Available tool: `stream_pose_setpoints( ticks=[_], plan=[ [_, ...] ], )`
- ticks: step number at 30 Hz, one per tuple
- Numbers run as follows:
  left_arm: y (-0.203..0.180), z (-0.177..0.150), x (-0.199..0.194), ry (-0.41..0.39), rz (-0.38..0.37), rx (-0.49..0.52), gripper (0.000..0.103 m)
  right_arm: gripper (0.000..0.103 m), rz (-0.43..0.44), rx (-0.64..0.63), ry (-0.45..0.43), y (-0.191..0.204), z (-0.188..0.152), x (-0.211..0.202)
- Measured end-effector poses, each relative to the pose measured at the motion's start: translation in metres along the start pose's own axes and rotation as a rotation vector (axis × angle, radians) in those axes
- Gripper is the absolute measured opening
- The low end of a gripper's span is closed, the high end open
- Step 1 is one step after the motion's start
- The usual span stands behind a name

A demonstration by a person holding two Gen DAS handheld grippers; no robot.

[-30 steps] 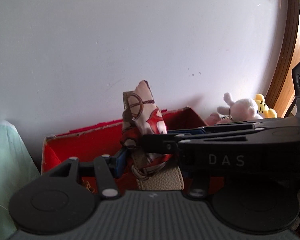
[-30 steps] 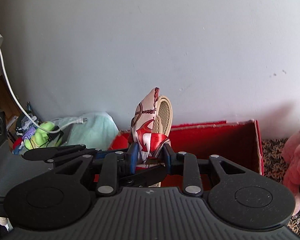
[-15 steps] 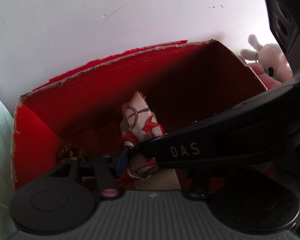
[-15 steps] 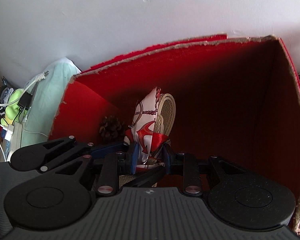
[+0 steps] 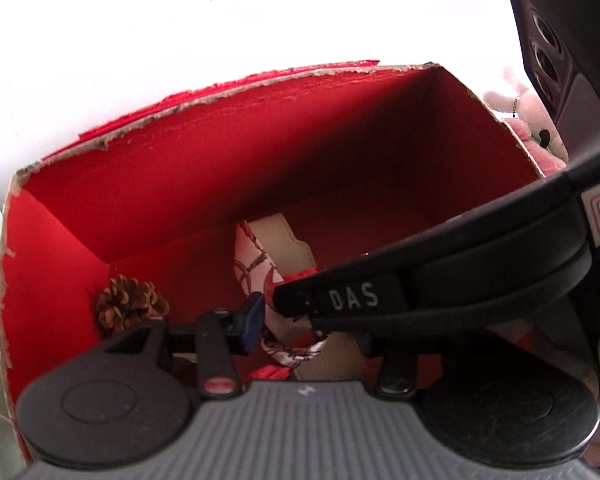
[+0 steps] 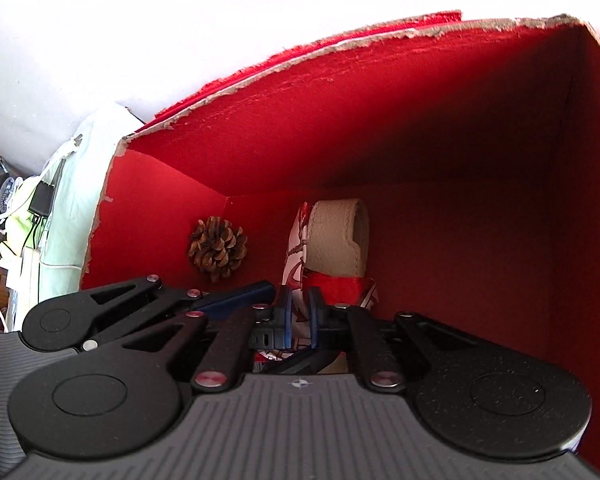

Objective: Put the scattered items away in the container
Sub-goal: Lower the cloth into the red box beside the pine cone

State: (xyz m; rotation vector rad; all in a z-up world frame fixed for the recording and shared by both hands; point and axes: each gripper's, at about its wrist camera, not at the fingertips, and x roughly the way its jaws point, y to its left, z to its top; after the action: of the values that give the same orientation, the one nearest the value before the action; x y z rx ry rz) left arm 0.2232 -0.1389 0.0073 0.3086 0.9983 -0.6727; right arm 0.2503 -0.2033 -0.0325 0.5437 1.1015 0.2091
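Lowered from above the rim a second ago, now deep inside the red cardboard box: scarf-wrapped beige strap, beside a pine cone. Clenched on its scarf: right gripper. Closing around the same bundle: left gripper, right pad hidden, so contact unclear; release likely next.

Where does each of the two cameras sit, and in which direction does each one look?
Left wrist: on the left gripper, looking down into the red box; its jaws are closing around the scarf-wrapped strap; the right gripper crosses.
Right wrist: on the right gripper, looking into the box; jaws shut on the strap.
Shared: box, strap, pine cone.
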Motion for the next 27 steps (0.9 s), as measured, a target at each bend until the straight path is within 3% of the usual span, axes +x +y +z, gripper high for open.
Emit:
stream_pose_setpoints(
  ticks=[7,18,27],
  plan=[
    [-0.001,-0.005,-0.004,-0.024,0.024,-0.012,0.049,0.009,0.04,-0.02,0.001,0.001,-0.005,-0.003],
    [-0.016,-0.013,-0.014,-0.105,0.174,0.018,0.06,0.009,0.118,0.006,-0.099,-0.008,0.0,-0.012],
    [-0.02,-0.018,-0.02,-0.134,0.221,0.009,0.061,0.01,0.14,-0.003,-0.136,-0.005,-0.001,-0.013]
  ],
)
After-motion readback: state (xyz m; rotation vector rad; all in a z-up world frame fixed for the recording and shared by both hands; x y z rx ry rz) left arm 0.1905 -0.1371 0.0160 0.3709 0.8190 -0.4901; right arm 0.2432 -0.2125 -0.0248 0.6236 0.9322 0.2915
